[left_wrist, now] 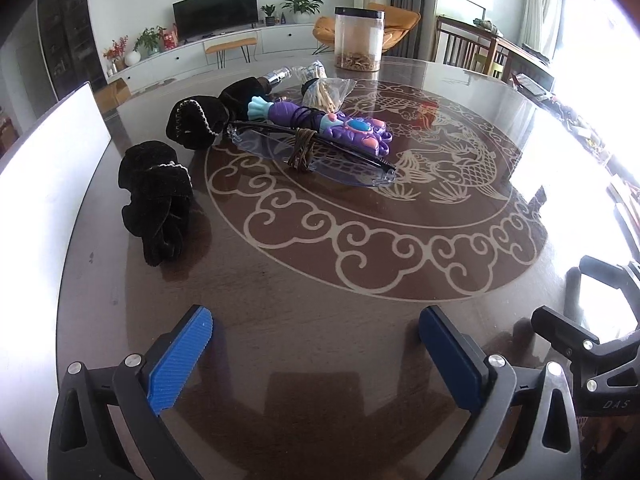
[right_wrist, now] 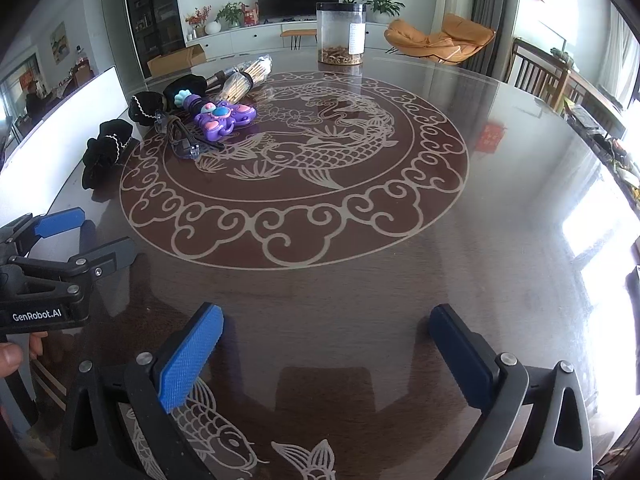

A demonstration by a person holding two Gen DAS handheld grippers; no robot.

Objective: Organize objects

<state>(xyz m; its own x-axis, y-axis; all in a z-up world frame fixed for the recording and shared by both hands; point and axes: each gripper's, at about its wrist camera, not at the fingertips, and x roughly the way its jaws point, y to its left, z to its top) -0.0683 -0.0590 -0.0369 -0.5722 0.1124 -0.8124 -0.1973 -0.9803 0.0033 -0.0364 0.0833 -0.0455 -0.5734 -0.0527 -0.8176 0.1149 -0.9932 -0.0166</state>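
On the round dark table (left_wrist: 320,280) a cluster lies at the far left. It holds two black velvet scrunchies (left_wrist: 156,208) (left_wrist: 196,122), a purple toy (left_wrist: 336,124), and clear-lensed glasses (left_wrist: 316,156) with a brown hair tie wound round them. A bag of wooden sticks (left_wrist: 324,92) lies there too. My left gripper (left_wrist: 316,340) hangs open over bare table, short of the scrunchies. My right gripper (right_wrist: 326,340) is open wide and holds nothing. It stands beside the left gripper (right_wrist: 92,236), over the table's near edge. The cluster (right_wrist: 192,120) lies well ahead to its left.
A clear jar (right_wrist: 341,34) with a black lid stands at the table's far side. A white panel (left_wrist: 48,168) rises along the left edge. A hand (right_wrist: 8,356) grips the left tool. Chairs (right_wrist: 536,72) and a sideboard stand beyond the table.
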